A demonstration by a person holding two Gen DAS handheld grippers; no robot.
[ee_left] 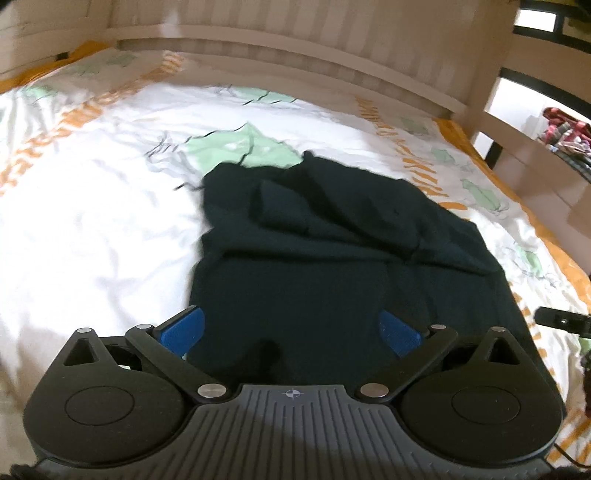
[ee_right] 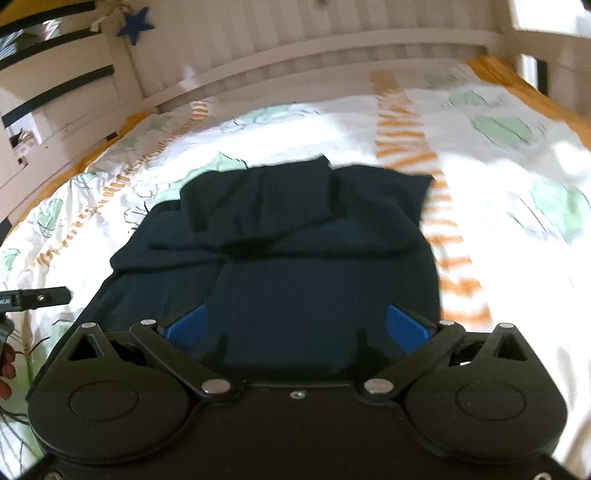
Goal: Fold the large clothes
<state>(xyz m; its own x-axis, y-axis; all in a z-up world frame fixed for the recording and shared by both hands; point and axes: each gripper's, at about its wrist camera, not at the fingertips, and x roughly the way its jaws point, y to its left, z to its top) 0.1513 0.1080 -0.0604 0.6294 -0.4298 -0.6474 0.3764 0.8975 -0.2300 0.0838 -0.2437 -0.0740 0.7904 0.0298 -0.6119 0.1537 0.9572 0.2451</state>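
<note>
I see the dark garment (ee_left: 332,258) lying partly folded on the bed's printed duvet (ee_left: 92,203), its far portion bunched in overlapping layers. The left gripper (ee_left: 291,332) and right gripper (ee_right: 297,326) both sit over the garment's near edge, jaws spread wide, pinching nothing. White slatted bed rails (ee_left: 295,48) border the far side. A blue star (ee_right: 136,23) hangs on the rail.

Each gripper body hides the dark garment's (ee_left: 332,258) near hem; its far folds blur.
</note>
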